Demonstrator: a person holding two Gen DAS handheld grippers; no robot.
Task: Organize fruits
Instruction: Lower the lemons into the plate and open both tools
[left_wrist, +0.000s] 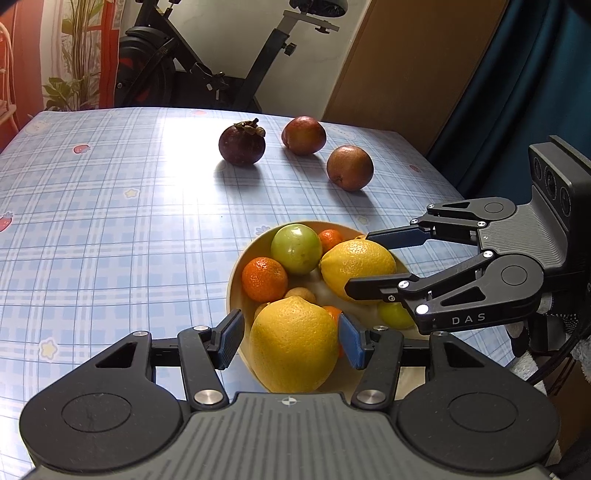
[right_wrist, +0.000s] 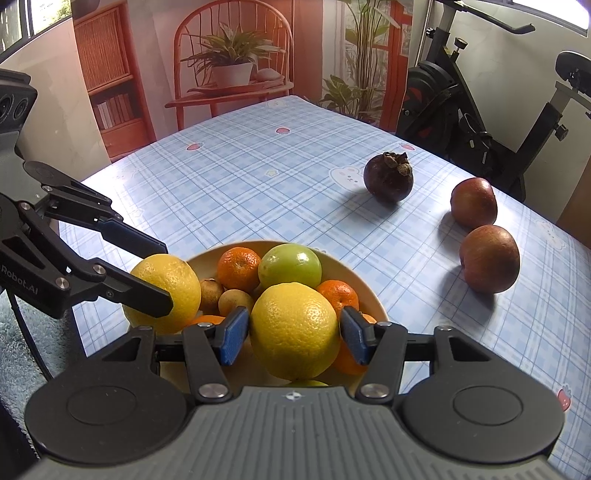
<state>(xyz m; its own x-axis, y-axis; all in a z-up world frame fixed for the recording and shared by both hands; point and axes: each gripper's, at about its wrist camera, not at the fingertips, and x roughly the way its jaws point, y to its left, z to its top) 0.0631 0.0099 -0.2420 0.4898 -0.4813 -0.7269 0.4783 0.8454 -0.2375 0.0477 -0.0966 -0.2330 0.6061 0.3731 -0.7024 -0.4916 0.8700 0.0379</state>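
lemon | hides bowl floor | underside unseen

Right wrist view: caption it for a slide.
Right gripper clasps a lemon over the fruit bowl; left gripper holds another lemon.

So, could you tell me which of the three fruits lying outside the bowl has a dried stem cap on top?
The dark purple mangosteen; the two reddish-brown fruits beside it have no such cap.

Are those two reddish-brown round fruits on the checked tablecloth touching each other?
Apart. The left wrist view shows bare tablecloth between the farther reddish-brown fruit and the nearer one; in the right wrist view they overlap, so it cannot settle it.
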